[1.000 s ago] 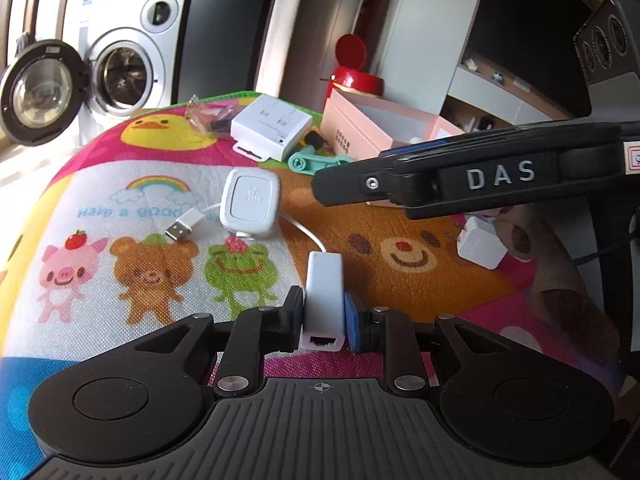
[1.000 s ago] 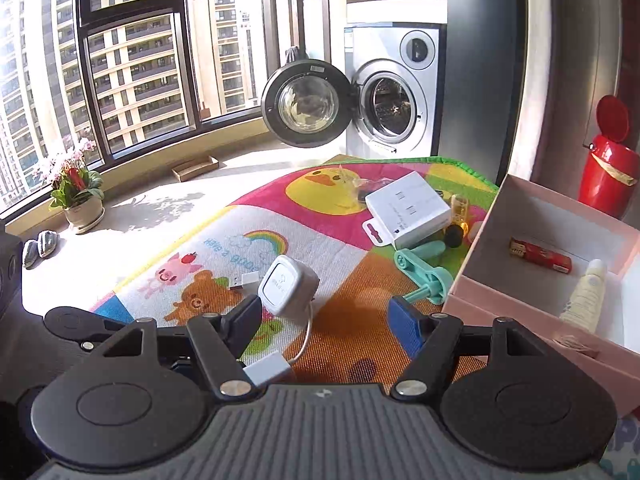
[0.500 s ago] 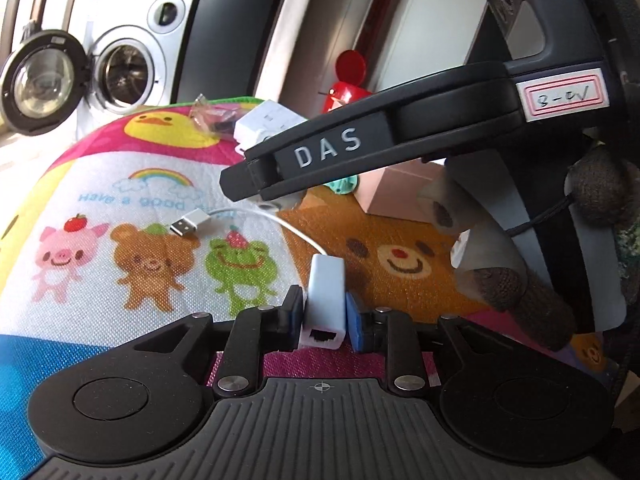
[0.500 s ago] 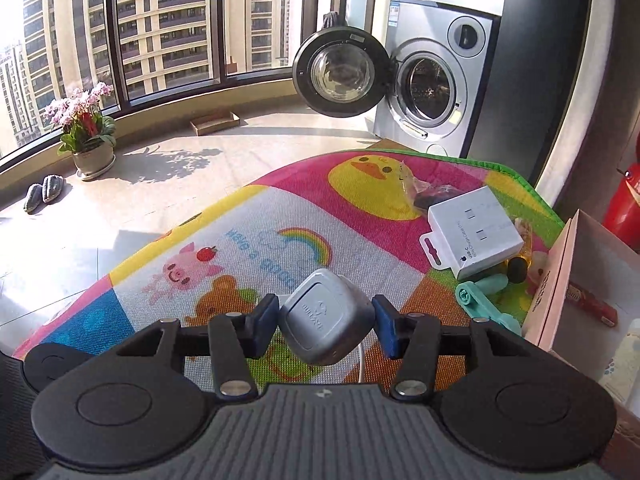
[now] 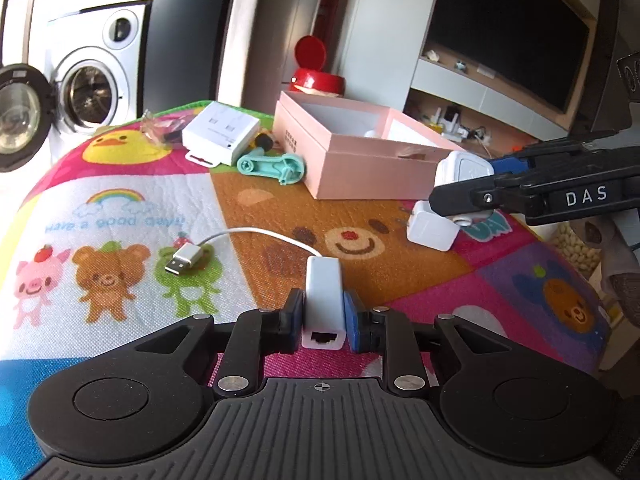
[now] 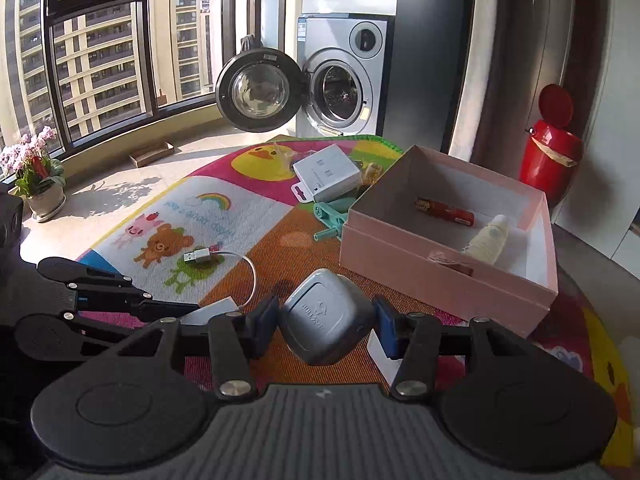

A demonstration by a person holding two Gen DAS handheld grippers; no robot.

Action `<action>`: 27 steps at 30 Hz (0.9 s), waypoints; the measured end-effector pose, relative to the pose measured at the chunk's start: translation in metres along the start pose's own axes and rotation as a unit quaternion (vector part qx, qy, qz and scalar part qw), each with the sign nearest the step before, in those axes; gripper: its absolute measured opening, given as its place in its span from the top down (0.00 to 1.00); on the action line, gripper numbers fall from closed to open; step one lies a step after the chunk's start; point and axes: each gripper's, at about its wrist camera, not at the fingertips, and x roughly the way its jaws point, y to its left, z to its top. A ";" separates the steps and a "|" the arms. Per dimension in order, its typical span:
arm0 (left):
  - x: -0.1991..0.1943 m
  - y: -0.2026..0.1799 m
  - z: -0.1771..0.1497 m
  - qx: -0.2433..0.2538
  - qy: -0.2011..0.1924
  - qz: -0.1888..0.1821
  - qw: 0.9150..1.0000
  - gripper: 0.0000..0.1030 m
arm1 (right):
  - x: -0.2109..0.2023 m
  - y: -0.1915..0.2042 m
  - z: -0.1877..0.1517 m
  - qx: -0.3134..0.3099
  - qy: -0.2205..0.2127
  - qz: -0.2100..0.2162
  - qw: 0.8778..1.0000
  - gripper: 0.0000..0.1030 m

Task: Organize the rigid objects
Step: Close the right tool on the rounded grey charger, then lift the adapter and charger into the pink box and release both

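the pink box [image 6: 440,280] sits open on the cartoon mat [image 5: 120,216], its near wall facing both claws and its inside mostly bare: one red tube [image 6: 446,211] toward the far wall and one cream bottle [image 6: 490,238] toward the near wall. the right gripper [image 6: 326,322] pinches the rounded white charger [image 6: 326,322] between its pads, lifted off the mat just short of the box's near wall. directly under it one square white plug [image 5: 432,226] rests on the mat in front of the box. the left gripper [image 5: 323,312] is pressed onto the white ethernet adapter [image 5: 323,300], well in front of the box; its one cable [image 5: 256,234] curls over open mat to a usb plug [image 5: 185,260], with bare mat all round it. left of the box, crowded together, are one white packaged box [image 5: 220,136], one teal tool [image 5: 272,165] just beside the box's corner, and a clear wrapper [image 5: 158,130]. beyond the box stands one red bin [image 6: 554,152].
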 end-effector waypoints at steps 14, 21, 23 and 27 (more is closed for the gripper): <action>-0.042 -0.076 0.082 0.157 -0.092 0.014 0.983 0.76 | -0.085 -0.051 -0.050 0.049 -0.082 -0.062 0.994 0.51; -0.040 -0.083 0.195 0.144 -0.172 0.006 0.974 0.76 | -0.099 -0.095 -0.002 0.095 -0.147 -0.064 0.982 0.51; -0.030 -0.084 0.227 0.125 -0.185 -0.007 0.975 0.76 | -0.093 -0.108 0.026 0.106 -0.159 -0.053 0.980 0.51; 0.014 -0.078 0.283 0.042 -0.156 -0.071 0.984 0.76 | -0.070 -0.133 0.072 0.130 -0.186 -0.041 0.973 0.50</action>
